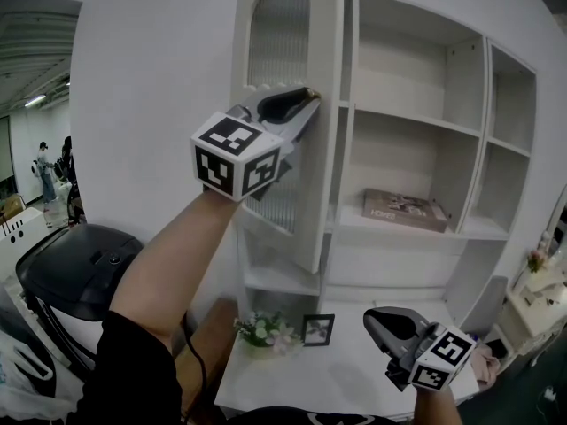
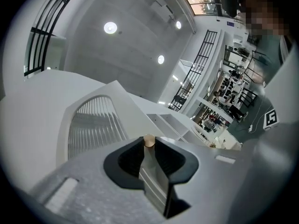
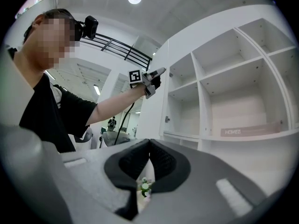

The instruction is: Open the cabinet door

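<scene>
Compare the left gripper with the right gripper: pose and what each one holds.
The left gripper is up at the cabinet door; the right gripper hangs low over the white desk. The left gripper's jaws clamp the door's edge by its small knob; the right gripper's jaws meet on nothing. Both bear a marker cube.

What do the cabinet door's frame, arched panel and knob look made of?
Door frame: smooth matte white, likely painted board. Arched panel: translucent with fine vertical ribs, likely fluted glass or acrylic. Knob: small tan round tip, wood or brass; unclear.
</scene>
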Demonstrator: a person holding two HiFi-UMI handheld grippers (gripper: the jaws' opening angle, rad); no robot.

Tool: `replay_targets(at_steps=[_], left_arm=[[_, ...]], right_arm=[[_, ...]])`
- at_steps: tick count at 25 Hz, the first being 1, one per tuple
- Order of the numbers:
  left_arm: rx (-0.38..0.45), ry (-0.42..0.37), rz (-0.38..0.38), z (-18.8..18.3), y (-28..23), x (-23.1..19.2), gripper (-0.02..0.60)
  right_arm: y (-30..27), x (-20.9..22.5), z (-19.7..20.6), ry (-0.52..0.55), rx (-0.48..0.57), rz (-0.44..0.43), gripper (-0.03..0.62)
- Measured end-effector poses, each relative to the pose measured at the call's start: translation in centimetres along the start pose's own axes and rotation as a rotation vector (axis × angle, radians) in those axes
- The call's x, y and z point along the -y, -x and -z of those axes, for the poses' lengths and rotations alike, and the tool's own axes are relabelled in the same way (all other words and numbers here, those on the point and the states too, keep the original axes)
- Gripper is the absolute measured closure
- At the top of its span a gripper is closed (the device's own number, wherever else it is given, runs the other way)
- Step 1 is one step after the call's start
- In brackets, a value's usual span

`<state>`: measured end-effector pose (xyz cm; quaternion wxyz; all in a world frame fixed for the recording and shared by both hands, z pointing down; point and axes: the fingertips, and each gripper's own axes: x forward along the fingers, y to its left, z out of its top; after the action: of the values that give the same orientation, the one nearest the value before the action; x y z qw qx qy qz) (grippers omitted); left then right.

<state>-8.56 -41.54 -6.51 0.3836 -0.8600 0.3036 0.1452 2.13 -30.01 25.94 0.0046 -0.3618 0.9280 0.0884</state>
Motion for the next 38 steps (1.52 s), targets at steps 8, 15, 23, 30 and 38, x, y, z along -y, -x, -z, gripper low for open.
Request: replay_targets(at_steps=[8,15,23,30,38], left_arm=[[0.017,-0.008,0.033,-1.0,1.8,-0.5,0.503],[0.034,0.025,0.056,-2.0,3.9,-1.2,0.502],[0.053,0.070,0.072,-3.1,6.9,-2.4,0.499],[0.069,0.122,0.065,-3.9,9.5,-3.9,0.495],[0.061,0.177,0.054,-4.3,12.2,-5.6,0.491]], right_arm=[[-1.0,-2.4,-0.4,0.016,-0.009,0.007,0.591],[-1.8,-4.4,-0.6,0.015,-0.003,0.020,0.592],[-3.7,-7.6,-0.6,0.015,0.003,0.003,0.592],[-4.5,-9.6,-0.5,0.016,-0.004,0.001,0.592],[-4.9,-12.6,-0.2,0.010,-0.007,-0.008,0.592]])
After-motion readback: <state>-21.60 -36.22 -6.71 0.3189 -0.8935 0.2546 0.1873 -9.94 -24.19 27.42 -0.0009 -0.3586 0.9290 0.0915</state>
